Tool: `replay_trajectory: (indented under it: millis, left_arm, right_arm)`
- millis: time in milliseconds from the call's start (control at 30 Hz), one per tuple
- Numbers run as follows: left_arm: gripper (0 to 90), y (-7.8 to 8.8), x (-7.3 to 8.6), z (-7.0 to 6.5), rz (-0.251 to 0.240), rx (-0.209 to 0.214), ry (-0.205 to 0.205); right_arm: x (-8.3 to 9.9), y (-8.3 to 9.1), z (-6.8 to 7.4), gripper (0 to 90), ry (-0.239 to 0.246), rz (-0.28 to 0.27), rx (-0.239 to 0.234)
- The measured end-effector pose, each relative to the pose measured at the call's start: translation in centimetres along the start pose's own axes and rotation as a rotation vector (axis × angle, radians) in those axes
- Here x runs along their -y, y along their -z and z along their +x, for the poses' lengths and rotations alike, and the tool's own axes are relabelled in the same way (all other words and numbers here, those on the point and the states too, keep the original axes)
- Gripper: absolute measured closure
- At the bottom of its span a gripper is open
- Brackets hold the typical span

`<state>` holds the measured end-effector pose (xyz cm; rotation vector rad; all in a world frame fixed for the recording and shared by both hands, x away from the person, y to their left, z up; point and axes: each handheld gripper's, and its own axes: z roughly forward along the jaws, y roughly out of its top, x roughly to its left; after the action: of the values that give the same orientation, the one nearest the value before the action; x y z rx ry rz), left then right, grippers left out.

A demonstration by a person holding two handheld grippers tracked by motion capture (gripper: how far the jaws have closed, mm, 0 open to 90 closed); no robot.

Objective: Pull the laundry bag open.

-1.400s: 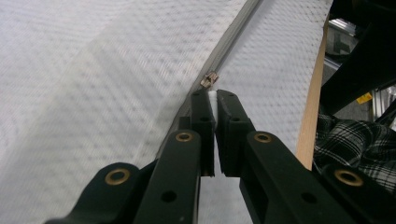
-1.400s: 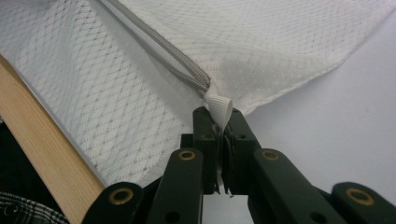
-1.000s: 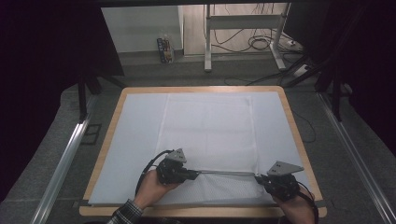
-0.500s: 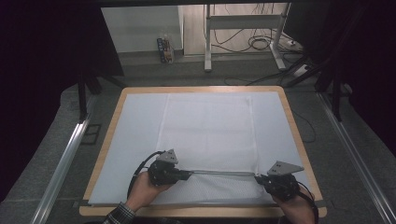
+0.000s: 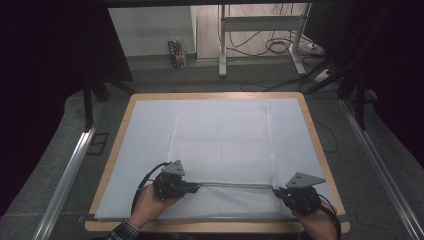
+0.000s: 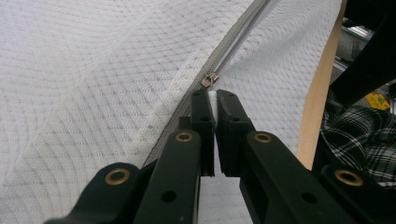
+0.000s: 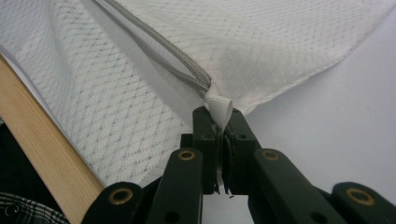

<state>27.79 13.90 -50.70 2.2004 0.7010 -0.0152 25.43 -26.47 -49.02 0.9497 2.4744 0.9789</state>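
A white mesh bag (image 5: 222,150) is lying flat on the white-covered table (image 5: 310,125), its grey zipper (image 5: 235,185) running along the near edge between the two hands. The left hand-held gripper (image 5: 196,187) is pinching the white pull tab (image 6: 213,100) with its jaws nearly together, and the right hand-held gripper (image 5: 276,191) is clamping a small white fabric loop (image 7: 219,109) at the zipper's end, pulling the bag's corner taut. The work appears to be in the middle of running the zipper, with the right side acting as the anchor. The next move likely calls for a steady pull straight along the track while the far end is being held firm, so the mesh is not bunching. The high view is giving the whole layout and the zipper line, while the left gripper view is revealing the metal slider (image 6: 209,79) just beyond the jaws, and the right gripper view is showing the zipper's end and the wooden table edge (image 7: 42,154).
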Motion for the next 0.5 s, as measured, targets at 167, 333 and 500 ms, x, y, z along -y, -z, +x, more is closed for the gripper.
replay_trajectory:
  millis: [167, 333, 500]
  left_arm:
    - [86.7, 0.2, 0.3, 0.1, 0.004, -0.008, 0.002]
    - [86.7, 0.9, 0.8, 0.4, -0.008, -0.016, 0.020]
    - [86.7, 1.4, 1.3, 0.5, -0.007, -0.020, 0.027]
  right_arm:
    - [0.0, 0.0, 0.0, 84.3, -0.004, -0.002, 0.000]
    - [0.0, 0.0, 0.0, 84.3, -0.004, 0.001, 0.001]
    - [0.0, 0.0, -0.1, 84.4, -0.004, 0.001, -0.002]
